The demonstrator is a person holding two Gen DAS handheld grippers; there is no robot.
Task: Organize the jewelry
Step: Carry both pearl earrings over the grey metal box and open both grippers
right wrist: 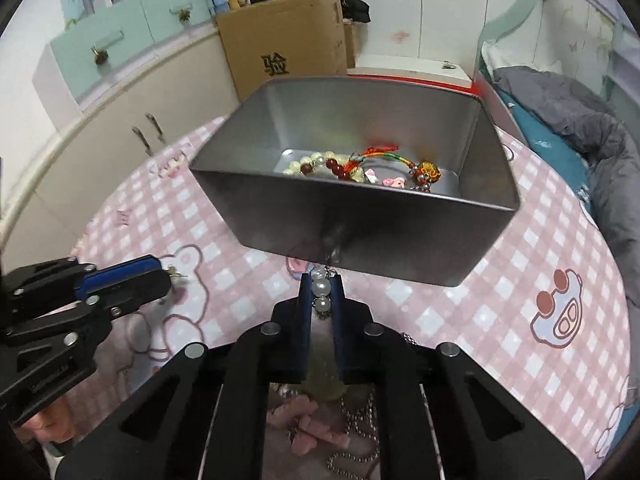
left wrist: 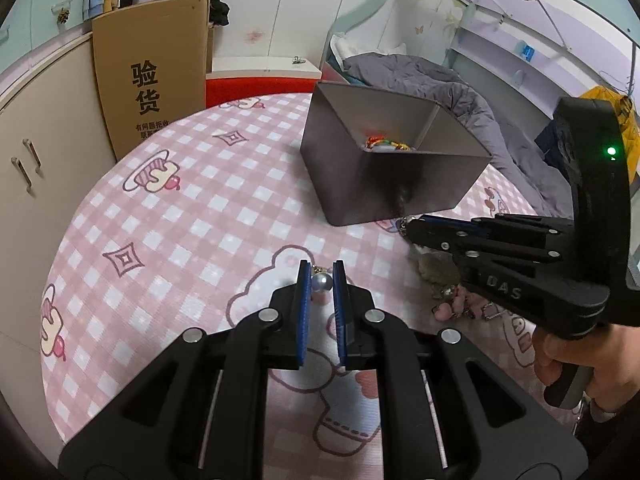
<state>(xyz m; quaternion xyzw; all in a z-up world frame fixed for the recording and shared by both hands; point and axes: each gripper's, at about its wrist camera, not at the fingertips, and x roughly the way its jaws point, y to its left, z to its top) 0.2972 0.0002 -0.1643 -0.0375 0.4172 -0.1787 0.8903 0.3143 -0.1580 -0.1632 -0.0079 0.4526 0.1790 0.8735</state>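
Observation:
In the left wrist view my left gripper [left wrist: 321, 278] is shut on a grey-blue pearl earring [left wrist: 322, 282] just above the pink checked tablecloth [left wrist: 192, 216]. In the right wrist view the same gripper [right wrist: 168, 276] shows at the left with a small gold hook at its tip. My right gripper [right wrist: 322, 292] is shut on a white pearl bead piece [right wrist: 322, 286] just before the grey metal tin [right wrist: 360, 236]. The tin [left wrist: 384, 184] holds several bead bracelets [right wrist: 340, 166]. From the left view the right gripper [left wrist: 408, 226] reaches in from the right, tip near the tin's corner.
More jewelry lies on the cloth: pink charms and a chain [left wrist: 460, 306], also under the right gripper [right wrist: 312, 432]. A cardboard box [left wrist: 148, 76] and cabinets [left wrist: 36, 168] stand behind the table, and a bed with a grey duvet [left wrist: 440, 88] is to the right. A person's hand [left wrist: 580, 360] holds the right gripper.

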